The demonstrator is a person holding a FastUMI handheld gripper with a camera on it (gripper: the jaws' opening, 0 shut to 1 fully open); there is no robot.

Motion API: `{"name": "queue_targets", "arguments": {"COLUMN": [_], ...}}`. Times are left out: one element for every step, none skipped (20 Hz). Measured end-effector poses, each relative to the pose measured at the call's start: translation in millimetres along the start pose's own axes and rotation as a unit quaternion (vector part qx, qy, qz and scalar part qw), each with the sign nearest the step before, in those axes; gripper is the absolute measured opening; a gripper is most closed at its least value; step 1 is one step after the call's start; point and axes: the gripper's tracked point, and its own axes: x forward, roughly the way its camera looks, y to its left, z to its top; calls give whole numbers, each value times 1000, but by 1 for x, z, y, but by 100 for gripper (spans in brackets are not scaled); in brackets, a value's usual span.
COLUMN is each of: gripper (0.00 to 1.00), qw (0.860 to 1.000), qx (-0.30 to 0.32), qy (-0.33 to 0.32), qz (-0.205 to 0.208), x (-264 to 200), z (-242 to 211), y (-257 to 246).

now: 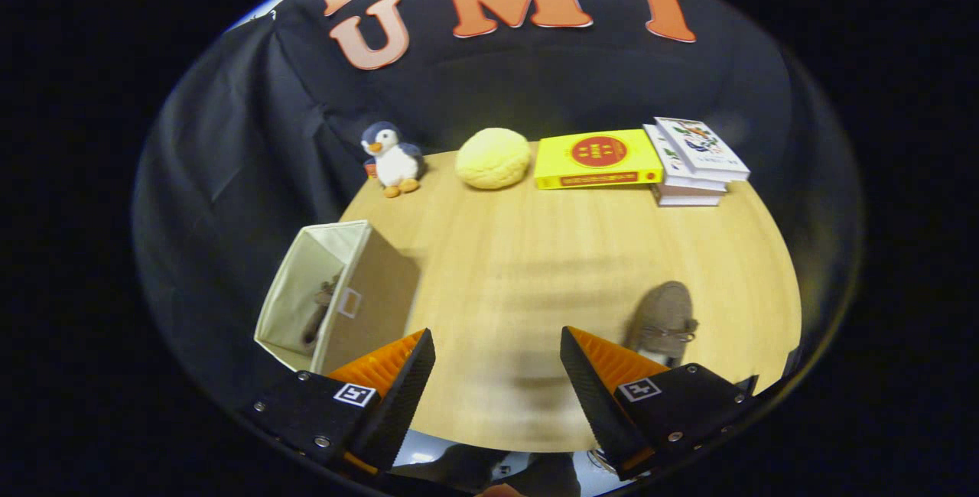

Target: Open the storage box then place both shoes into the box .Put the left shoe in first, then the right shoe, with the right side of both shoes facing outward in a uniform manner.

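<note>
On the tabletop (535, 267) we see the open storage box (336, 290) with one shoe (320, 310) inside. The brown suede shoe (664, 321) lies just beyond the right finger; soft and light, we judge, best pinched at the collar. Our hand-held gripper (497, 375) gapes, holding nothing.

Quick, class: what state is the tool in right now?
Tool: open, holding nothing, bare table between its fingers, brown shoe just beside one finger.
</note>
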Motion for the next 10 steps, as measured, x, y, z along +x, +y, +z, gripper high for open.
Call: {"name": "queue_targets", "arguments": {"gripper": [99, 98, 98, 98, 97, 97, 97, 97, 96, 96], "qw": [1000, 999, 999, 998, 997, 996, 995, 994, 993, 992], "qx": [5, 11, 19, 27, 34, 40, 45, 48, 52, 55], "qy": [-2, 0, 2, 7, 12, 19, 26, 33, 39, 46], "qz": [-16, -31, -43, -55, -66, -78, -87, -94, -99, -104], "x": [-1, -1, 1, 4, 8, 9, 13, 16, 19, 27], "z": [0, -2, -6, -12, -18, -25, -32, -39, -45, -53], "y": [-19, -38, -56, -73, -88, -104, -119, -131, -142, -151]}}
